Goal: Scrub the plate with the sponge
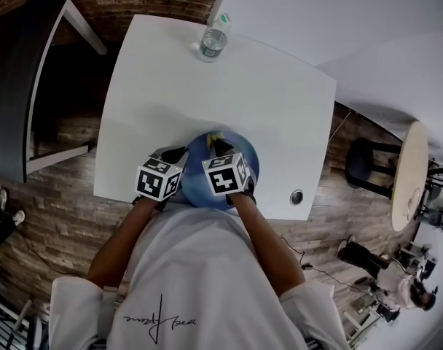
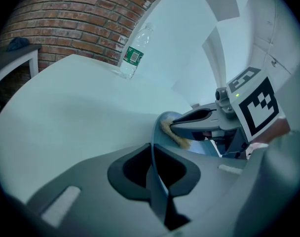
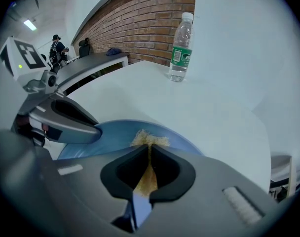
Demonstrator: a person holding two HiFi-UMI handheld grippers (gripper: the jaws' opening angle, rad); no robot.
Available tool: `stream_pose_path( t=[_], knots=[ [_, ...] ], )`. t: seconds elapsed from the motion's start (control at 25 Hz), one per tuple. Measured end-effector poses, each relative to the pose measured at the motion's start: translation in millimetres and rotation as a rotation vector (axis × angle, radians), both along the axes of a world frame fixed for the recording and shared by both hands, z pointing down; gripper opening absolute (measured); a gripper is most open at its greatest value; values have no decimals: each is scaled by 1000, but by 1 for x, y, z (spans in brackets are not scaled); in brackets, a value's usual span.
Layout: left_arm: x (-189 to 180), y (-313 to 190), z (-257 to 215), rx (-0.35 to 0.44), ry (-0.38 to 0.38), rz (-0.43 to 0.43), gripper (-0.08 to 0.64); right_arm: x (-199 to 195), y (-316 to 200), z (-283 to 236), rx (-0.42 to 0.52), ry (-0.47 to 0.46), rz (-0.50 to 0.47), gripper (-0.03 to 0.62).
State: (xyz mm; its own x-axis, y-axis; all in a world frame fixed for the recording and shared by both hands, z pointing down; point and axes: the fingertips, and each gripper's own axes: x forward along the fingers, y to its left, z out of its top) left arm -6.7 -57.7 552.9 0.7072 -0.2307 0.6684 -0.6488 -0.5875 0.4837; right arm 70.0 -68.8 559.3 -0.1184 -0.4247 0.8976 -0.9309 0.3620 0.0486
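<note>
from above, the blue plate (image 1: 245, 160) sits at the near edge of the white table (image 1: 207, 93). it is half hidden under the two marker cubes, so you can't see there who grips what. the left gripper (image 2: 152, 154) view settles one side: its jaws are pinched together on the plate's rim, the thin blue edge running up between them. the right gripper (image 3: 149, 154) view settles the other: its jaws are clamped on a yellow sponge (image 3: 149, 138), whose frayed end meets the plate's blue face. a clear water bottle (image 1: 213, 42) with a green label stands upright at the table's far edge, well apart from the plate. only the right gripper view catches a person (image 3: 56, 46) far back in the room.
</note>
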Motion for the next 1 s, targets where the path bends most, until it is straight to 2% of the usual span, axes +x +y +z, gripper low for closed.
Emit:
stream_pose_path(
  t=[0.2,1.0],
  knots=[
    [4,1,1,-7,4,-8,31,-3,2,0,-12,-34,9,22],
    [-6,-16,3,-6,38,-70,32,-29,-10,1,8,-65,-49,25]
  ],
)
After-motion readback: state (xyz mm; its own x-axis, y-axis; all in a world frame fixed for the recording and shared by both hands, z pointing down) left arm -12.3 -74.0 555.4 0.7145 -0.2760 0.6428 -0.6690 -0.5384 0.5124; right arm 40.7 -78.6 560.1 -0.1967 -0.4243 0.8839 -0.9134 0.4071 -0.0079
